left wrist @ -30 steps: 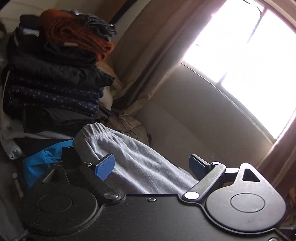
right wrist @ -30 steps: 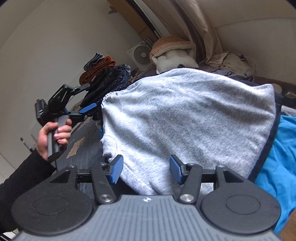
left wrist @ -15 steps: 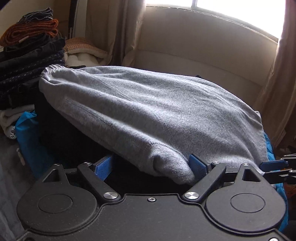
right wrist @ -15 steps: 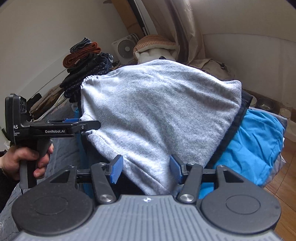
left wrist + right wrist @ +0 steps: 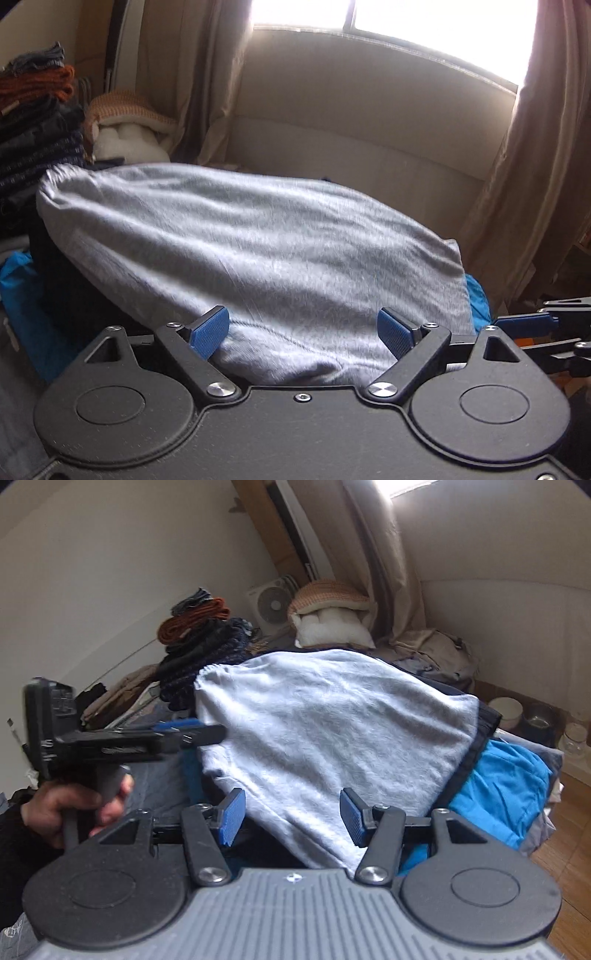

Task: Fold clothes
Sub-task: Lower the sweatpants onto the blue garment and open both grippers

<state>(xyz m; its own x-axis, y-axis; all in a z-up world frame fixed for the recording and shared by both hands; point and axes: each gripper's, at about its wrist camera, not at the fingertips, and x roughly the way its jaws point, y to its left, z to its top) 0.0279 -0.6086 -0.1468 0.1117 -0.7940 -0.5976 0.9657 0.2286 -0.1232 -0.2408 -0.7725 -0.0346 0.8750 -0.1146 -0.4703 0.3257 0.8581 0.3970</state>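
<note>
Stacked folds [image 5: 35,122] stand far left, and beside them the grey garment [image 5: 251,258] lies domed over a dark item and a blue one [image 5: 506,786], its near hem reaching both tools. Left gripper [image 5: 301,328] has its jaws apart with the hem between them, pinching nothing, and the right gripper [image 5: 291,814] is likewise spread at the cloth's lower corner. If either closes too deep, it may catch the dark layer underneath and drag the heap with the fold.
</note>
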